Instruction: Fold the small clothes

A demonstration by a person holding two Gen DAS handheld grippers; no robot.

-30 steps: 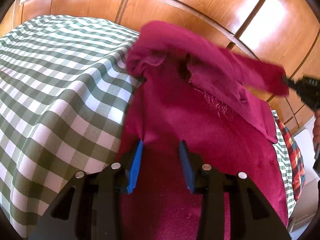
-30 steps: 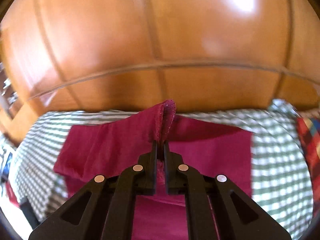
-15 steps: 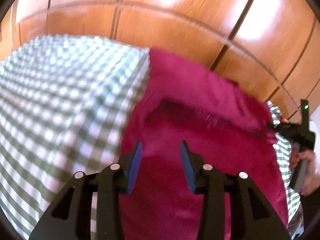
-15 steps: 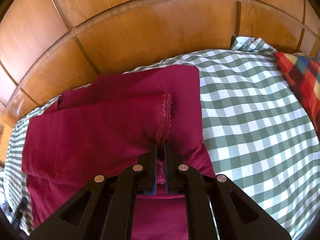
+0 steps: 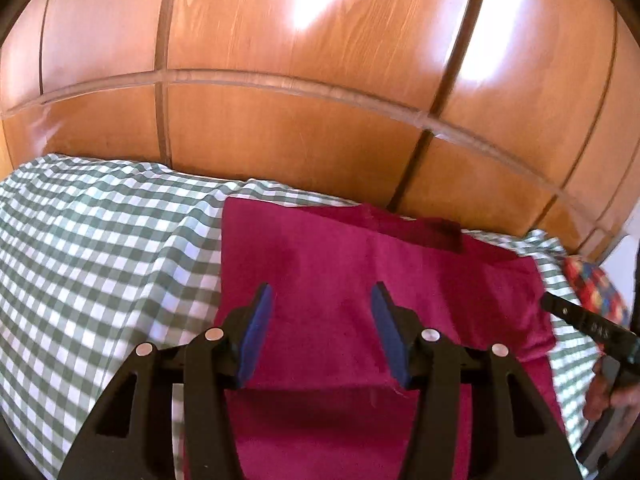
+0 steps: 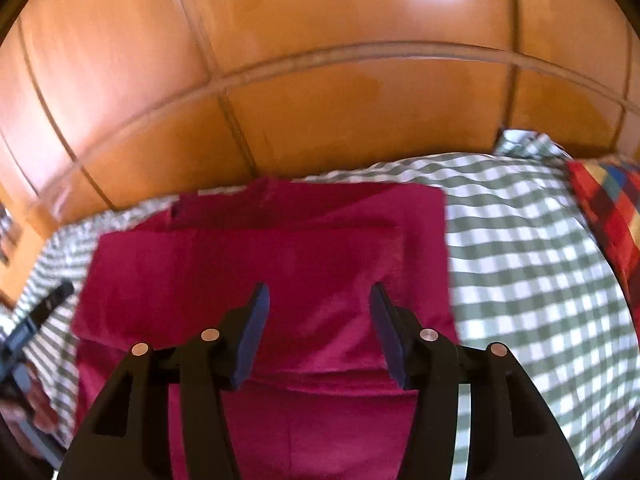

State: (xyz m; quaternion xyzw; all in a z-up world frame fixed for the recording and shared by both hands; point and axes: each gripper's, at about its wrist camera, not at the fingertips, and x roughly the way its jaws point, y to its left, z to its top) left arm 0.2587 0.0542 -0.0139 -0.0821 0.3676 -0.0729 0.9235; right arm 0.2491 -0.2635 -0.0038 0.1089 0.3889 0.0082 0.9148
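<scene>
- The crimson garment (image 5: 360, 280) lies part-folded on the checked bedspread (image 5: 100, 248), just ahead of and below both grippers; its long axis runs toward the wooden headboard (image 5: 300, 140)
- Left gripper (image 5: 321, 300) and right gripper (image 6: 319, 300): jaws opening, nothing between them
- Soft knit, limp; layered flat edges

— Where does the garment (image 5: 360, 280) lie?
— On the bed (image 5: 100, 248), folded over itself, the wooden wall (image 5: 300, 140) behind at twelve o'clock.
— And the cushion (image 6: 608, 216)?
— At two o'clock, on the bed beside the wall.
</scene>
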